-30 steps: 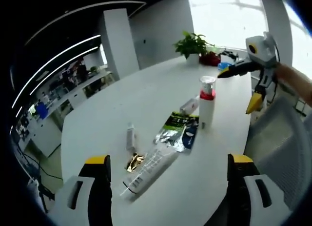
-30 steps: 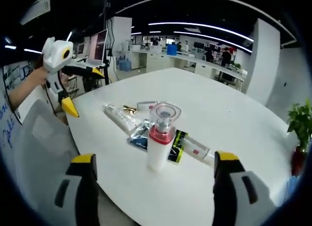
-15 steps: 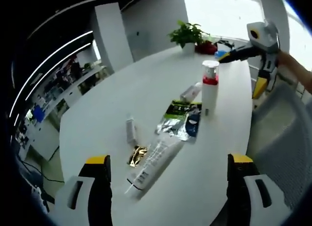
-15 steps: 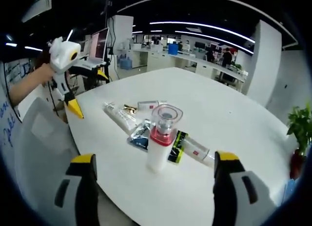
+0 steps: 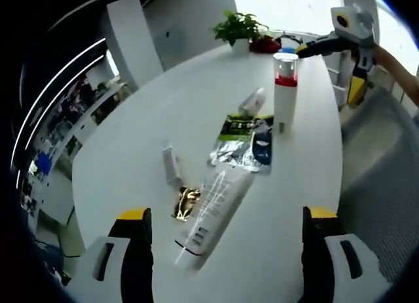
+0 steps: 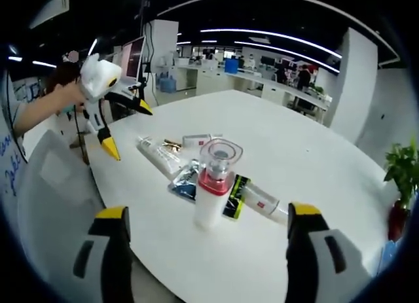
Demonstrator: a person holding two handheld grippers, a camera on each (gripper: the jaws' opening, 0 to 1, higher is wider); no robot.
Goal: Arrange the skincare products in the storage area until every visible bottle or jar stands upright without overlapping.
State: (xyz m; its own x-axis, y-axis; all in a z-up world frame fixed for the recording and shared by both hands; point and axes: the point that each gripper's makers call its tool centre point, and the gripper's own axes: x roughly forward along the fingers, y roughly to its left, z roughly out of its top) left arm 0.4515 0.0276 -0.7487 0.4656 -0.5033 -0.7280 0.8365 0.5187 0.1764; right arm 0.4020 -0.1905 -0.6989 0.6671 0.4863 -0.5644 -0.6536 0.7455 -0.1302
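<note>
On the white table (image 5: 131, 146), the left gripper view runs left to right as follows. A small white tube (image 5: 171, 165) lies flat, with a gold sachet (image 5: 186, 203) just beside it. Next comes a long clear tube (image 5: 211, 214), lying on its side with its cap end toward the camera; whether it touches the sachet cannot be told. Its far end meets a silver and green pouch (image 5: 243, 142), also flat. Beyond the pouch lies a small bottle (image 5: 253, 101) on its side. To the right stands the pump bottle (image 5: 285, 92), upright, white with a red band and a clear cap. A potted plant (image 5: 237, 29) sits at the table's far end. The left gripper (image 5: 222, 250) hovers over the near edge, its jaws spread wide with nothing between them. At upper right the right gripper (image 5: 340, 57) is held off the table's edge by a hand, jaws apart and empty.

In the right gripper view, the left gripper (image 6: 124, 126) hangs at left over the table's corner, jaws parted. The right gripper (image 6: 206, 250) points at the pump bottle (image 6: 213, 185), which stands upright against the flat pouch (image 6: 190, 182).
</note>
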